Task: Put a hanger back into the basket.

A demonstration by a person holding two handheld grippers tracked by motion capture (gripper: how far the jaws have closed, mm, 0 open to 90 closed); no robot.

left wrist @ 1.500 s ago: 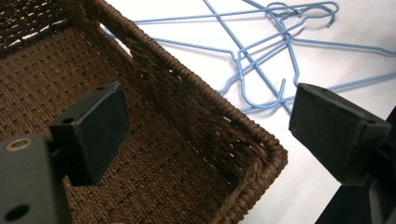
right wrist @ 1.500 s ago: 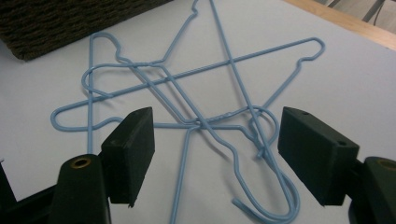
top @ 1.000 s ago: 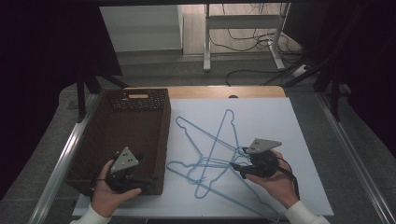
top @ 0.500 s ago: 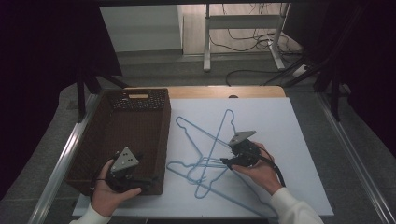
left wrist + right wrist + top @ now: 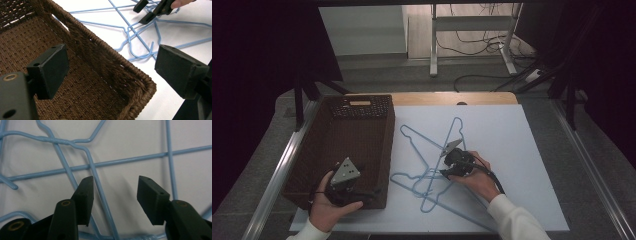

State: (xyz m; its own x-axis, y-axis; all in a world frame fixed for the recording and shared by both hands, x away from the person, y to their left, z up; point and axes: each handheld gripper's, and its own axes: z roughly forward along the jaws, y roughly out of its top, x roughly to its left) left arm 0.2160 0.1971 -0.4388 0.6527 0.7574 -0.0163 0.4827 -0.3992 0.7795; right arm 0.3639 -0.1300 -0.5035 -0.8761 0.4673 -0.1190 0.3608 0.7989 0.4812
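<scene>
Right tool (image 5: 115, 195) hovers wide open over the blue hangers (image 5: 432, 170) – left tool (image 5: 112, 72), also open, holds nothing, straddling the basket (image 5: 362, 135) wall

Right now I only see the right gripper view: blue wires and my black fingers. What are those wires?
Observer: Blue wire hangers, tangled in a pile on a white table.
Operator: Where could they go?
Observer: A brown woven basket stands just left of the pile; I see nothing inside it.
Operator: Where's my other hand?
Observer: Your left gripper hovers at the basket's near right corner, fingers open.
</scene>
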